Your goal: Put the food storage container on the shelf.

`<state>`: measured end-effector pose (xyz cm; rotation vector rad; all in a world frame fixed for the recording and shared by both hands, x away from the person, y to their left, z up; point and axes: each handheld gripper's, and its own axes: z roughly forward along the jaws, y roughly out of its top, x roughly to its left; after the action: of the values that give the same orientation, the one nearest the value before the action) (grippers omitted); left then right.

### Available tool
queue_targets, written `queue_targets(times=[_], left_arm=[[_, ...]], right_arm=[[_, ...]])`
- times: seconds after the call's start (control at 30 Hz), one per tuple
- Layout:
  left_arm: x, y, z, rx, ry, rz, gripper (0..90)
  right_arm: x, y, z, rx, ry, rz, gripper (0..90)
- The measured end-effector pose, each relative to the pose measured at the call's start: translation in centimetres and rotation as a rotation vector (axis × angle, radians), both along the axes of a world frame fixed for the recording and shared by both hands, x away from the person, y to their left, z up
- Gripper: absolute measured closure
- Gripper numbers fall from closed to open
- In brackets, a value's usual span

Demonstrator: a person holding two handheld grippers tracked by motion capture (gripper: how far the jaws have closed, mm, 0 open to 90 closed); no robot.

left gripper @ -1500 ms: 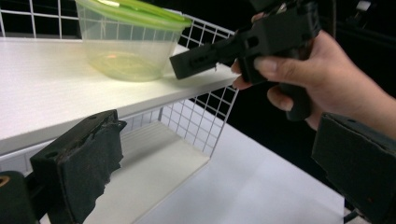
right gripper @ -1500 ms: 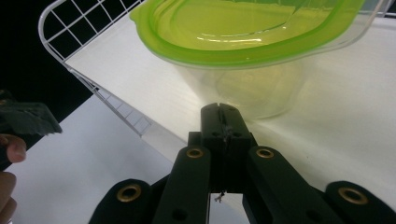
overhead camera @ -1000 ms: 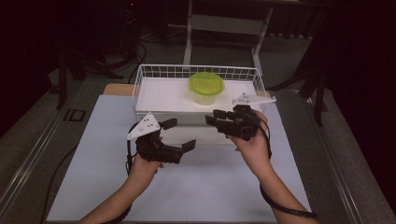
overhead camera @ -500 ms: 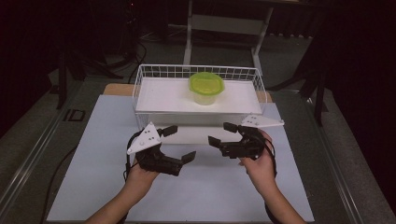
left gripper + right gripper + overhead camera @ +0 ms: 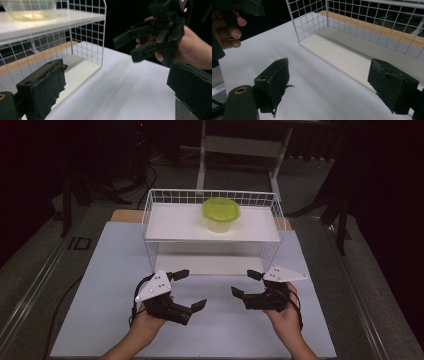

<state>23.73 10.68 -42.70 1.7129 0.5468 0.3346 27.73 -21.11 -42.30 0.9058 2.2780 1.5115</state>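
Note:
A clear tub with a green lid (image 5: pixel 221 213) stands on top of a white wire rack (image 5: pixel 165 222). In front of the rack, low over the white table (image 5: pixel 115 270), a person's hands hold both grippers. My left gripper (image 5: pixel 194 288) is open, with nothing between its jaws. My right gripper (image 5: pixel 242 283) faces it; its jaws have just been opening and stand wide, also empty. The left gripper view looks past its own pads (image 5: pixel 42 90) at the right gripper (image 5: pixel 150 37) and the tub (image 5: pixel 31 8). The right gripper view looks between its pads (image 5: pixel 274 80) at the rack's lower bay (image 5: pixel 342 52).
The rack's wire side (image 5: pixel 87 30) rises close beside the left gripper. A wooden strip (image 5: pixel 372 27) runs behind the rack. Dark floor and metal stand legs (image 5: pixel 275 175) lie beyond the table. Bare white tabletop spreads between and around the two grippers.
Both hands have come down and back from the rack toward the table's near edge. The right gripper's jaws stand wider than a second ago.

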Motion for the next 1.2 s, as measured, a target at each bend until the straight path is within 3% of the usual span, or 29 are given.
queue_targets(times=[0.17, 0.37, 0.57, 0.77, 0.9, 1.1, 1.2], left_arm=[[-0.3, 0.3, -1.1, 0.007, 0.024, -0.004, 2.3], [-0.9, 1.3, -2.6, 0.026, 0.048, -0.004, 2.3], [-1.4, 2.0, -3.5, 0.048, 0.047, -0.001, 2.3], [-1.7, 2.8, -4.8, 0.048, 0.066, 0.012, 2.3], [-1.8, 3.0, -5.3, 0.052, 0.068, 0.021, 2.3], [-1.7, 3.3, -5.7, 0.052, 0.079, 0.024, 2.3], [-1.7, 3.6, -6.1, 0.059, 0.088, 0.028, 2.3]], right_arm=[[-0.5, -0.8, -0.5, 0.017, -0.008, -0.012, 17.2], [-1.6, -2.0, -1.6, -0.004, -0.007, -0.017, 17.0], [-2.3, -2.9, -2.3, -0.030, -0.009, -0.016, 16.4], [-3.0, -4.2, -3.3, -0.052, 0.018, -0.042, 14.3], [-3.1, -4.8, -4.0, -0.038, 0.028, -0.055, 14.2], [-3.4, -5.4, -4.8, -0.062, -0.018, -0.059, 14.2], [-3.3, -5.8, -5.1, -0.044, -0.022, -0.051, 14.2]])
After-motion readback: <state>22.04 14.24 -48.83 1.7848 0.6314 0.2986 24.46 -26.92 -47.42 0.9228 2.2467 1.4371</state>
